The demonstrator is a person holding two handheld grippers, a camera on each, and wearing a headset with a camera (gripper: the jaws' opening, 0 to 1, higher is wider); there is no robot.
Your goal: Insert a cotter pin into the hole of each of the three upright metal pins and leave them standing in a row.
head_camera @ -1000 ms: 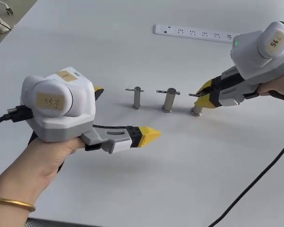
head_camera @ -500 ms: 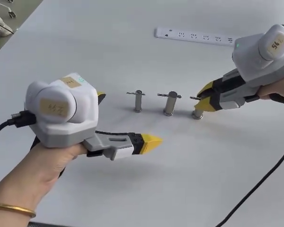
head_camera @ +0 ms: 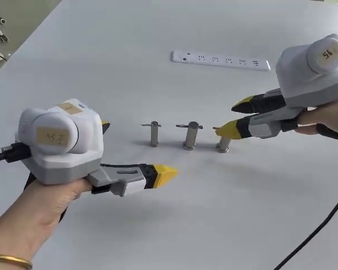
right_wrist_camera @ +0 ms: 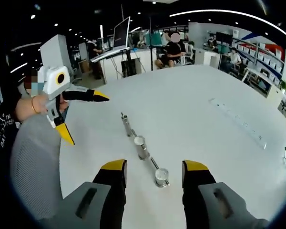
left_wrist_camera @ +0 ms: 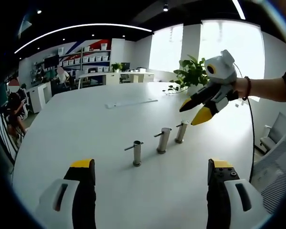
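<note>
Fingers [head_camera: 230, 129] parted and empty now, right gripper [head_camera: 226, 119] lifted off the third metal pin [head_camera: 223, 145], cotter pin [head_camera: 216, 129] left through it. Left gripper [head_camera: 139, 147] wide, idle. All three standing in a row on the bench [head_camera: 225, 214]; likely finished.

The left pin [head_camera: 154, 135], the middle pin [head_camera: 190, 136] and the right pin [head_camera: 223, 145], short silver metal cylinders, stand upright in one straight row on the white table [head_camera: 129, 67]. A thin cotter pin [head_camera: 148, 125] crosses the top of each one horizontally.
</note>
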